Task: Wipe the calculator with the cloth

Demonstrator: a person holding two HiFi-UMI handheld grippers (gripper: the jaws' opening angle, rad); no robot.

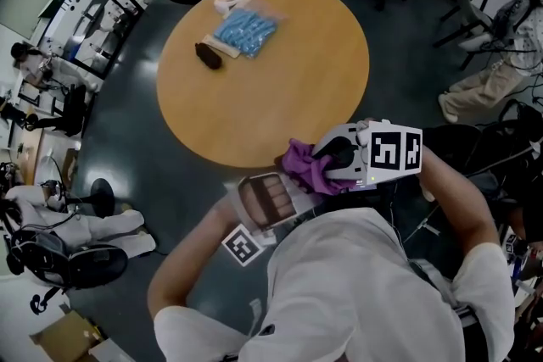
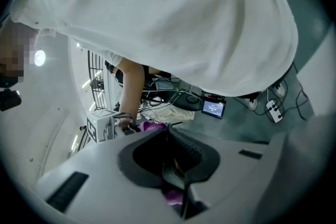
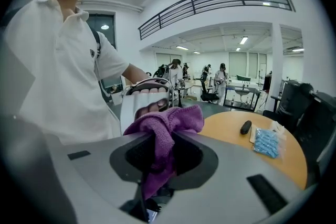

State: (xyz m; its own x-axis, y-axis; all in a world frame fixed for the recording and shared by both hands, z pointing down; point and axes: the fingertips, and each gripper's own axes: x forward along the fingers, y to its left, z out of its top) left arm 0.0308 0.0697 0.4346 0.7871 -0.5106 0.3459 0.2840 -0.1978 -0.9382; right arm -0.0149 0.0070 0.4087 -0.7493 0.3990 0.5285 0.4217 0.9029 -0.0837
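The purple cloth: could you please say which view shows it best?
The right gripper view: the purple cloth fills the middle, pinched in the right claw and bunched above it. The head view shows it smaller, crumpled near the edge of the table. The left gripper view catches only small purple scraps.

No words, brand names or numbers can be read anywhere. The marker cube [image 1: 389, 150], at five o'clock off the worktop [image 1: 280, 89], bears only black-and-white square patterns. A small lit screen [image 2: 213, 108] on the floor glows blue, its print too small to read.
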